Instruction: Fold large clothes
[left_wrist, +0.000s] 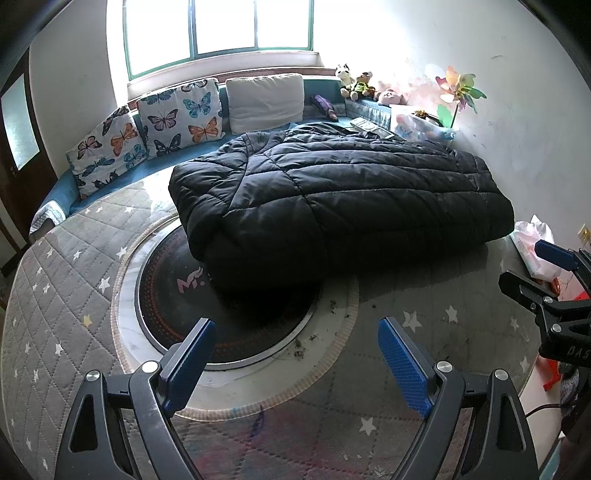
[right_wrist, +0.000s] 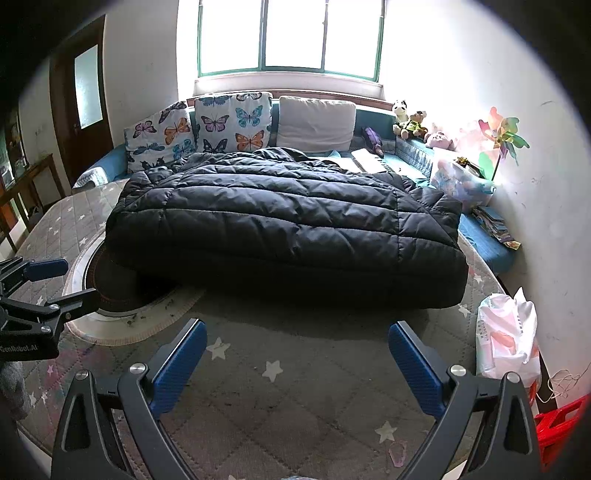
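Note:
A large black quilted puffer coat (left_wrist: 332, 199) lies folded into a thick rectangle on the round table, also seen in the right wrist view as the coat (right_wrist: 288, 229). My left gripper (left_wrist: 297, 343) is open, empty, hovering short of the coat's near edge over the dark round hotplate (left_wrist: 192, 317). My right gripper (right_wrist: 297, 345) is open too, with nothing between its blue fingers, a little back from the coat's front edge. Each gripper shows at the side of the other's view: the right gripper (left_wrist: 546, 269), the left gripper (right_wrist: 55, 280).
A grey star-patterned quilted cover (right_wrist: 280, 413) lies over the table. A white plastic bag (right_wrist: 506, 343) sits at the right edge by a red item (right_wrist: 557, 424). Behind are a blue bench with butterfly cushions (left_wrist: 155, 122), plush toys (left_wrist: 365, 88) and a pinwheel (right_wrist: 502, 140).

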